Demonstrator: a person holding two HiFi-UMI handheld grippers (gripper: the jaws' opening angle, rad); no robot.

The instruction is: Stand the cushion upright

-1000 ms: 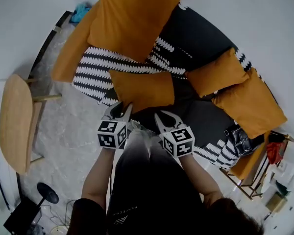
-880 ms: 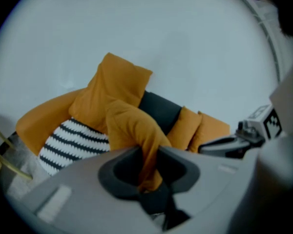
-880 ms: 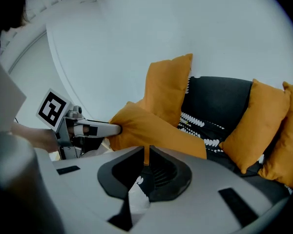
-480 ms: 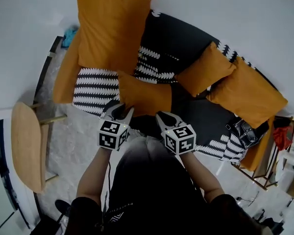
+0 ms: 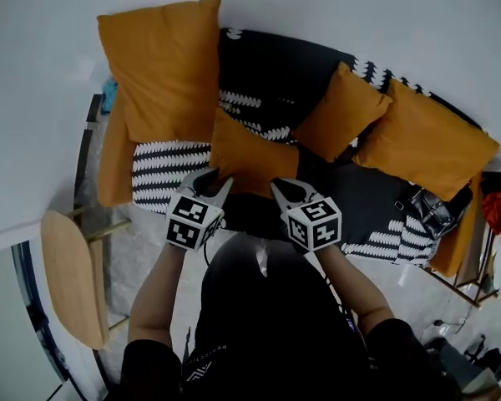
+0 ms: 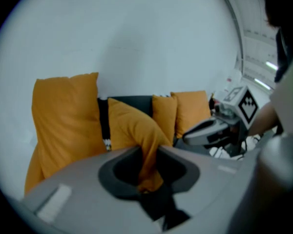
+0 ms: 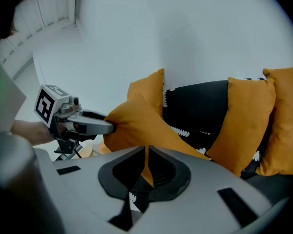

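Observation:
A small orange cushion rests on the black, white-patterned sofa, in front of the person. My left gripper is shut on its near left corner, where orange fabric bunches between the jaws. The right gripper is shut on the near right edge, with a thin fold of fabric pinched between jaws that almost meet. In the left gripper view the cushion rises ahead, tilted toward the backrest. The right gripper view shows the cushion with the left gripper on its far corner.
A large orange cushion stands against the sofa's left end. Two more orange cushions lean on the backrest to the right. A black bag lies at the seat's right end. A wooden side table stands on the left.
Both grippers kept hold of the small cushion and moved up and toward the sofa with it. The head view swung, so the whole backrest and wall now show.

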